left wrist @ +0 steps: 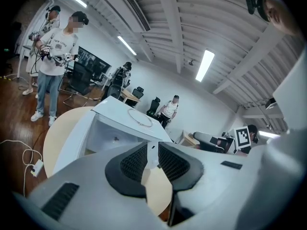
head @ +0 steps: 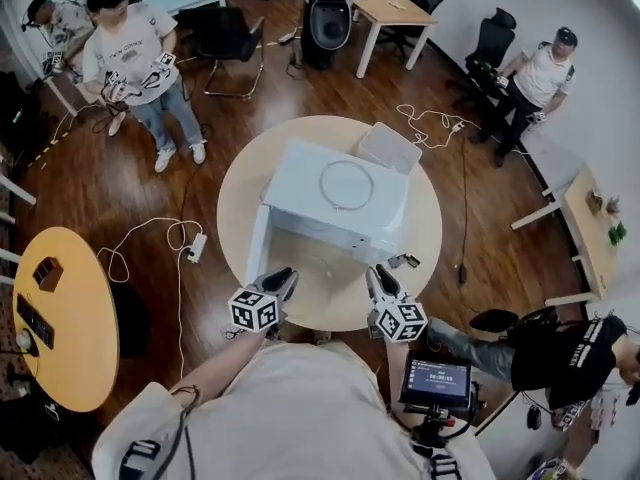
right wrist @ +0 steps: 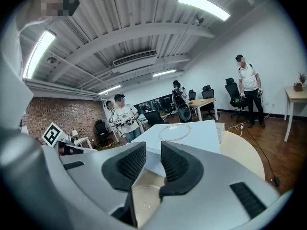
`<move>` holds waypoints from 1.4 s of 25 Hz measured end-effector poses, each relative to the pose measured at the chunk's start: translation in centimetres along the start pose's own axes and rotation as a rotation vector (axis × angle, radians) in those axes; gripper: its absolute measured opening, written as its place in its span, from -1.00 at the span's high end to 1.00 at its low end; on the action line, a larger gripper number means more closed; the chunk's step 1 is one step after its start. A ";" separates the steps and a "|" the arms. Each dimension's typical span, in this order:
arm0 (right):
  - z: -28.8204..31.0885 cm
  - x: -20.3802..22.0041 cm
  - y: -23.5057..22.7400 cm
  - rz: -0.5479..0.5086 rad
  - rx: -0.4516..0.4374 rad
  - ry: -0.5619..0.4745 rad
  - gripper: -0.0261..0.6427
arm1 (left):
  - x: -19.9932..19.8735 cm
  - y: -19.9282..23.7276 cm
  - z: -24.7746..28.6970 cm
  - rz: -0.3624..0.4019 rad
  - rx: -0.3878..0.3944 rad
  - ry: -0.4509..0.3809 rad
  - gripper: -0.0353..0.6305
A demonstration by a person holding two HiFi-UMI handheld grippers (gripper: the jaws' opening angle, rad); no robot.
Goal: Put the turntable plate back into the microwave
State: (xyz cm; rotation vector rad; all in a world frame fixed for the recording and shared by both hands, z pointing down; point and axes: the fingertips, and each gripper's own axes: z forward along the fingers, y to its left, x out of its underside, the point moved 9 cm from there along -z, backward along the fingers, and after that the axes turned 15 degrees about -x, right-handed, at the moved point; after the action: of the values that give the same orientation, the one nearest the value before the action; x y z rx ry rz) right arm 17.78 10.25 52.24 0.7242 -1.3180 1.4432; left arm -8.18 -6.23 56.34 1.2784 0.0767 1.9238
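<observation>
1. Holding a clear glass turntable plate [right wrist: 142, 198] between two hand-held grippers, a person faces a round beige table [head: 240, 188]; the left gripper [head: 283, 282] and the right gripper [head: 378, 280] each have their jaws set narrow, pinching what look like opposite rims of the plate, just in front of the microwave [head: 300, 183].
2. The white microwave sits mid-table with its door [head: 257, 248] swung open on the left; the cavity [left wrist: 108, 135] faces the grippers; the plate is outside it, over the near part of the table.
3. A thin ring [head: 320, 185] lies on the microwave's top; a white box [head: 388, 148] sits just behind the microwave; a small dark item [head: 405, 261], too small to identify, lies at its front right corner.
4. Around the table, a power strip [head: 197, 246] and loose cables lie on the wood floor; a yellow table [head: 60, 318] stands at left; a bystander [head: 135, 53] stands well beyond the table with markered grippers in hand.
</observation>
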 end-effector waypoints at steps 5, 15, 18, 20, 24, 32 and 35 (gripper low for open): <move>0.7 -0.1 -1.7 -0.003 -0.056 0.031 0.69 | -0.2 -1.4 0.7 -0.020 -0.039 -0.008 0.73; 3.0 0.8 -4.7 -0.021 -0.207 0.086 0.69 | 1.3 -1.9 0.6 -0.073 -0.179 -0.031 0.73; 3.1 2.2 -5.5 0.001 -0.239 0.123 0.69 | 2.9 -2.0 0.6 -0.106 -0.221 -0.015 0.73; 3.5 3.0 -5.9 0.006 -0.263 0.155 0.69 | 3.6 -2.1 0.7 -0.119 -0.239 -0.003 0.73; 4.4 4.5 -6.8 0.004 -0.309 0.221 0.69 | 5.0 -2.4 1.3 -0.144 -0.258 0.023 0.73; 5.9 7.0 -7.9 -0.007 -0.374 0.295 0.69 | 7.9 -1.5 2.8 -0.162 -0.314 0.044 0.71; 6.2 7.2 -7.7 -0.008 -0.388 0.301 0.69 | 8.6 -1.4 2.8 -0.166 -0.328 0.049 0.68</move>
State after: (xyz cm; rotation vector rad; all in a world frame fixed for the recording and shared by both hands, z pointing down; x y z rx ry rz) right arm 21.54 5.50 62.88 0.2456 -1.3010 1.1851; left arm -6.59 -0.74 63.51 0.9762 -0.1016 1.7408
